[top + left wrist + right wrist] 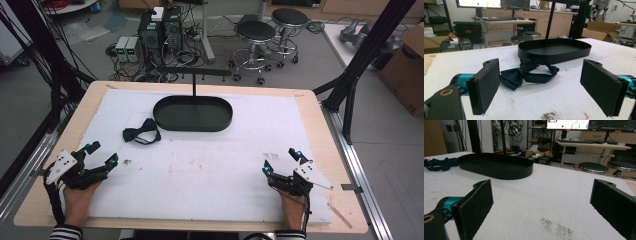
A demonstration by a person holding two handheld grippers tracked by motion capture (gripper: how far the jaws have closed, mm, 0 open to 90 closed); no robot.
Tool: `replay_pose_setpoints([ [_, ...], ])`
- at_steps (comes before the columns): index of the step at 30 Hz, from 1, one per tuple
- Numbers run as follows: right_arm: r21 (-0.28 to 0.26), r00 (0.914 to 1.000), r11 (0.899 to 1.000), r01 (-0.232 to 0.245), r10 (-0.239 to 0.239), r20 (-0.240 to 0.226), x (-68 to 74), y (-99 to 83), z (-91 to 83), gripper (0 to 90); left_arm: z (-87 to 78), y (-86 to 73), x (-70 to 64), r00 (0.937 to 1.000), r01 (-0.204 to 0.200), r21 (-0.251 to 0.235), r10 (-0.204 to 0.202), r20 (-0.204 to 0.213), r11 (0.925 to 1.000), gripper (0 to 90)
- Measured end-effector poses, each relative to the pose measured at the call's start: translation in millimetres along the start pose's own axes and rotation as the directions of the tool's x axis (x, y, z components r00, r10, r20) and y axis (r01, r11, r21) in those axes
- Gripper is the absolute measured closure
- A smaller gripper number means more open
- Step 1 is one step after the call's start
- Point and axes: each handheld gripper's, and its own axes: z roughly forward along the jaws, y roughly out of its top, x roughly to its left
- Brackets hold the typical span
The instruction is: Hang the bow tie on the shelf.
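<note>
A dark navy bow tie (pixel 141 131) (pixel 527 72) (pixel 439 162) lies on the white mat, just left of a black oval tray (pixel 165 118) (pixel 554 53) (pixel 496 171) from which a thin black post rises. My left gripper (pixel 103 155) (pixel 541 86) rests near the mat's front left, open, pointing at the bow tie a short way ahead. My right gripper (pixel 281 160) (pixel 541 206) rests at the front right, open with nothing between its pads, aimed toward the tray.
The white mat (pixel 210 165) covers most of a wooden table (pixel 320 125). Small dirt smudges (pixel 127 161) (pixel 556 226) mark the mat. Black frame posts (pixel 367 50) stand at the table's right; stools (pixel 256 42) and computers (pixel 160 30) sit on the floor behind.
</note>
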Motion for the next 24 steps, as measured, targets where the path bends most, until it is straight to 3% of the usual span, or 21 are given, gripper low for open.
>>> replay_pose_setpoints([
  [8, -0.004, 0.9998, 1.0, -0.021, 0.021, 0.001, -1.8, -0.2, -0.5, 3.6, 0.0, 0.1, 0.0, 1.0, -0.002, 0.002, 0.002, 0.005, 1.0, 15.7],
  [24, 0.0, 0.9998, 1.0, -0.018, 0.018, 0.008, -1.0, 0.0, -0.2, 3.7, 0.2, 0.3, -0.1, 0.9999, -0.006, 0.002, 0.006, 0.015, 1.0, 15.5],
])
